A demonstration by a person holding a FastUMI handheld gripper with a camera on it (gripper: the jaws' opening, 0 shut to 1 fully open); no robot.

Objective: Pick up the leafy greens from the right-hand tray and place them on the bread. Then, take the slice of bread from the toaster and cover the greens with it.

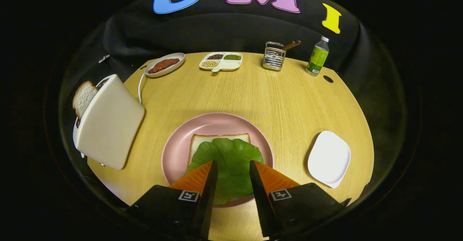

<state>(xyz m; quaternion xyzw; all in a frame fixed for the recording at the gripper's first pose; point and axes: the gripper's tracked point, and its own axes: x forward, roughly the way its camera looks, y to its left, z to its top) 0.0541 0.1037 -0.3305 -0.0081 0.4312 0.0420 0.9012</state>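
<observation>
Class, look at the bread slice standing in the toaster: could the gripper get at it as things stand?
Probably yes. The bread slice sticks up out of the toaster, nothing covering it. The gripper, jaws open over the leafy greens, holds nothing.

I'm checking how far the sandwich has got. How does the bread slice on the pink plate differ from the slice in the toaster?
The slice on the pink plate lies flat; the slice in the toaster stands upright, poking out of the white toaster. The plate slice is mostly covered by the leafy greens; the toaster slice is bare. The plate slice sits just ahead of the open hand-held gripper; the toaster slice is off to its left. Both are white bread.
</observation>
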